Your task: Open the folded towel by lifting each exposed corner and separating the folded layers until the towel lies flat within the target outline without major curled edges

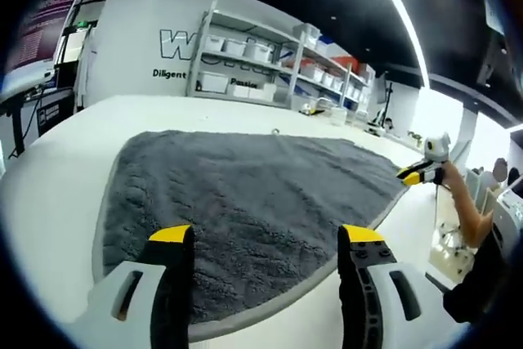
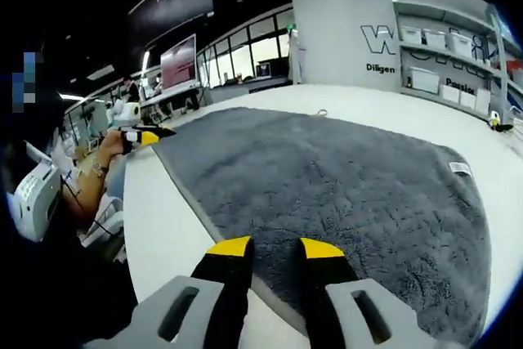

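A white table [image 1: 57,169] carries a grey towel [image 1: 245,202], which is spread open and flat across most of the tabletop, its corners lying close to the table's edges. A small white label [image 2: 460,168] is seen on the towel near its far right edge in the right gripper view. The left gripper [image 1: 265,243] is held above the towel's near edge, its yellow-tipped jaws spread wide apart — nothing between them. The right gripper [image 2: 274,249] is poised over the towel's near edge, its jaws parted by a narrow gap, pinching nothing.
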The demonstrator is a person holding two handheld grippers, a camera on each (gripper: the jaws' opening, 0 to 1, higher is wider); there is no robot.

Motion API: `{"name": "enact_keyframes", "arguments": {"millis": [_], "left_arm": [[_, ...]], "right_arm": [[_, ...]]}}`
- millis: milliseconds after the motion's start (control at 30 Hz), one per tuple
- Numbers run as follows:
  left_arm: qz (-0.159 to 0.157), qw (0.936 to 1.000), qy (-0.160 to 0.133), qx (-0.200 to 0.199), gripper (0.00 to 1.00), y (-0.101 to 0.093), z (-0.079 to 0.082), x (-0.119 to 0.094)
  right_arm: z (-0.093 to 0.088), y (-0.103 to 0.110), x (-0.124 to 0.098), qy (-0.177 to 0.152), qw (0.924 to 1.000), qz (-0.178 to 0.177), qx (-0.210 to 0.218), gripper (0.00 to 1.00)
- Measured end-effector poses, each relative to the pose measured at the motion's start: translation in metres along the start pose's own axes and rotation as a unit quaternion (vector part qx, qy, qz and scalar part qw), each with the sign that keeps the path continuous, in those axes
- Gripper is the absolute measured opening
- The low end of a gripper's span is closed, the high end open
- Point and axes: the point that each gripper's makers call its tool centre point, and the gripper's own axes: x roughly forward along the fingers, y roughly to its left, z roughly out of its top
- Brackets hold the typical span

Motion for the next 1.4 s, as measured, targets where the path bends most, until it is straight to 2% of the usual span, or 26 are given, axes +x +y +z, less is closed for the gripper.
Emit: {"name": "enact_keyframes", "arguments": {"millis": [100,233,367,433,533,700,833,900,1000,1233,1400], "left_arm": [[0.001,0.9999,-0.01,0.001,0.75,-0.002,0.003,-0.002],[0.008,0.9998,-0.014,0.006,0.84,-0.004,0.007,-0.005],[0.025,0.9994,-0.024,0.005,0.98,-0.004,0.012,-0.012],[0.032,0.9991,-0.028,0.008,0.99,-0.003,0.014,-0.018],[0.037,0.9988,-0.031,0.009,0.99,0.0,0.014,-0.027],[0.06,0.9974,-0.04,0.0,0.99,0.018,0.012,-0.042],[0.079,0.9962,-0.037,-0.003,0.99,0.028,0.006,-0.056],[0.089,0.9954,-0.035,0.0,0.99,0.032,0.002,-0.063],[0.1,0.9944,-0.033,-0.004,0.99,0.037,-0.005,-0.073],[0.113,0.9933,-0.025,-0.002,0.99,0.04,-0.021,-0.085],[0.109,0.9935,-0.032,0.002,0.99,0.037,-0.019,-0.09]], "right_arm": [[0.006,-0.004,-0.004,-0.014,0.9996,-0.022,-0.003,0.35],[0.014,-0.013,-0.015,-0.026,0.9975,-0.064,-0.013,0.43],[0.017,-0.022,-0.029,-0.033,0.9944,-0.099,-0.012,0.66],[0.019,-0.023,-0.036,-0.043,0.9936,-0.105,-0.004,0.75],[0.019,-0.028,-0.048,-0.056,0.9916,-0.117,0.006,0.76],[0.009,-0.039,-0.061,-0.054,0.9892,-0.135,0.02,0.87],[-0.005,-0.046,-0.072,-0.032,0.9877,-0.152,0.015,0.91],[-0.011,-0.054,-0.08,-0.024,0.9836,-0.179,0.006,0.94],[-0.017,-0.059,-0.087,-0.018,0.9812,-0.192,0.01,0.99],[-0.031,-0.065,-0.106,-0.017,0.9745,-0.222,0.025,0.99],[-0.033,-0.07,-0.117,-0.028,0.9699,-0.239,0.038,0.99]]}}
